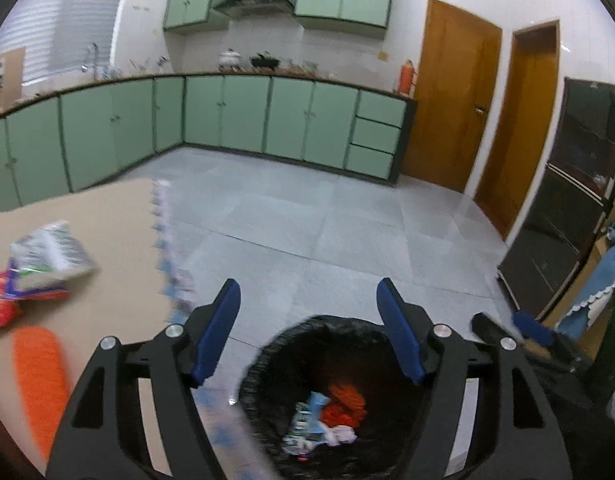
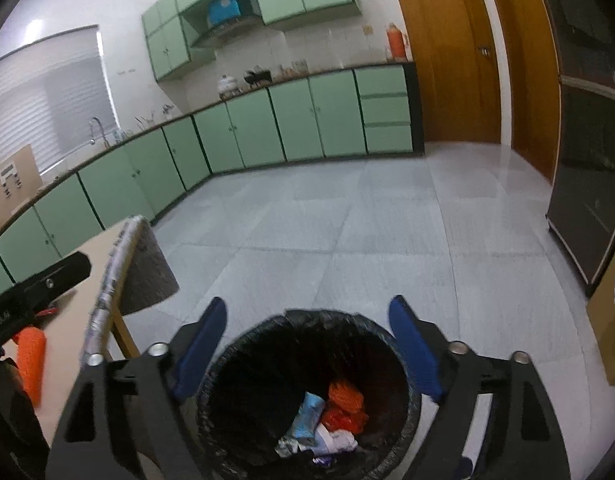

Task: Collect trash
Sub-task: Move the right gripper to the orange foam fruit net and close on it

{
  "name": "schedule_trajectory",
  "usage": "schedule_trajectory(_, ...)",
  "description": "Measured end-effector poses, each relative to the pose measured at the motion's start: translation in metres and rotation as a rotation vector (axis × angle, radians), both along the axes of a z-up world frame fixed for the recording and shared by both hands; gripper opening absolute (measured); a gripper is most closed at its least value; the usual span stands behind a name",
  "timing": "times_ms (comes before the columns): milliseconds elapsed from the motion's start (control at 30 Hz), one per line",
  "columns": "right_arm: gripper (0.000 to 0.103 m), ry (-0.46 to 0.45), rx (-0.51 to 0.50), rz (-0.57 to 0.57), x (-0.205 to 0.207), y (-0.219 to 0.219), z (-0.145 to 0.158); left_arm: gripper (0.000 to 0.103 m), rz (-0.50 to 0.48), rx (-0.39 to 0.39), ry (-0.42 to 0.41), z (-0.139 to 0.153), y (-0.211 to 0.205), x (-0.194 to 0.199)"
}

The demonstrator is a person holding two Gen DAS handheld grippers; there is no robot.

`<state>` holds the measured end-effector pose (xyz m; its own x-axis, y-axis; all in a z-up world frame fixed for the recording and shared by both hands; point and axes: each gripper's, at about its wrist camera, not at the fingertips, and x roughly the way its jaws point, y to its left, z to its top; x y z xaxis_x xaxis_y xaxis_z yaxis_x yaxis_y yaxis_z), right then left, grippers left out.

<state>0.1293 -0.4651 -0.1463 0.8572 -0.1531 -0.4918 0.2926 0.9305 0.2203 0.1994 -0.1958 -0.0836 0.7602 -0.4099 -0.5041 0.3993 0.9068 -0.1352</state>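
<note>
- Both claws — left (image 1: 309,332), right (image 2: 307,346) — stood apart, empty, over the bin (image 2: 243,360) at lower centre: drop step done, I judged.
- Next I needed the wrappers (image 1: 47,256) at left on the table (image 1: 115,220).

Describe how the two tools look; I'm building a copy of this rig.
Both match: the left tool and right tool each have matte black frames with slotted cut-outs, round silver bolts at the pivots, and two flat blue pads on the fingers. No cables, sleeves or readable markings show.

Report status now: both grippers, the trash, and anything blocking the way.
Left gripper and right gripper open, empty, over the bin. Wrappers inside; an orange packet and a crumpled pack remain on the table. Nothing blocking.
</note>
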Motion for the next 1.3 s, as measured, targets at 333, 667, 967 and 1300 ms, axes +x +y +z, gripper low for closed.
schedule_trajectory(333, 0.093, -0.100, -0.056, 0.194, 0.007, 0.103, 0.036, 0.070, 0.235, 0.049, -0.053, 0.015, 0.128, -0.016)
schedule_trajectory(667, 0.096, -0.088, -0.097, 0.447, 0.035, 0.226, 0.034, 0.070, 0.446, 0.083, -0.029, 0.004, 0.241, -0.032)
schedule_trajectory(967, 0.096, -0.018, -0.143, 0.602, 0.045, 0.307, 0.008, 0.070, 0.534, 0.078, -0.013, 0.000, 0.290, -0.043)
schedule_trajectory(1300, 0.096, 0.073, -0.162, 0.605, 0.054, 0.323, -0.014, 0.070, 0.557, 0.062, 0.011, -0.012, 0.310, -0.044)
